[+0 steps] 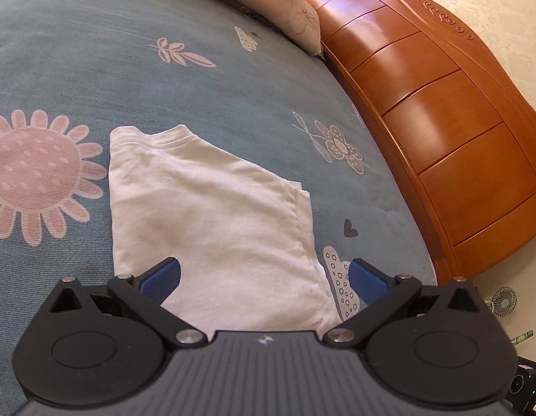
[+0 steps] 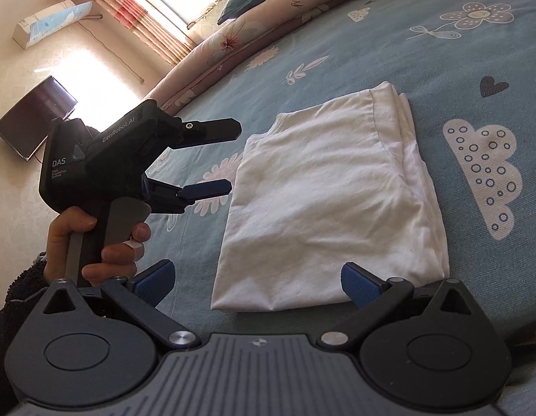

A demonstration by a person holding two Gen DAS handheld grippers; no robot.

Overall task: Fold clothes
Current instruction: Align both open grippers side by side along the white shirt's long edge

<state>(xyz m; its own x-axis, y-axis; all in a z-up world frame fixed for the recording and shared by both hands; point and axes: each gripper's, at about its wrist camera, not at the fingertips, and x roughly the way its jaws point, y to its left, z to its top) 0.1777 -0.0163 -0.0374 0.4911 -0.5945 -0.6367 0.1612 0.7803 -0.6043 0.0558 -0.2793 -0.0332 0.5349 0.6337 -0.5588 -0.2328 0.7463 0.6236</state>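
A white T-shirt (image 1: 212, 215) lies folded into a compact rectangle on the blue flowered bedspread (image 1: 94, 69). It also shows in the right wrist view (image 2: 330, 201), collar end far, layered edges on its right. My left gripper (image 1: 264, 277) is open and empty, held just above the shirt's near edge. In the right wrist view the left gripper (image 2: 230, 157) hovers open to the left of the shirt, held by a hand. My right gripper (image 2: 257, 282) is open and empty at the shirt's near edge.
A wooden headboard (image 1: 441, 121) runs along the bed's right side. Pillows and a folded quilt (image 2: 268, 17) lie at the far end. A small fan (image 1: 503, 301) stands on the floor. A TV (image 2: 32, 118), air conditioner and curtained window are on the walls.
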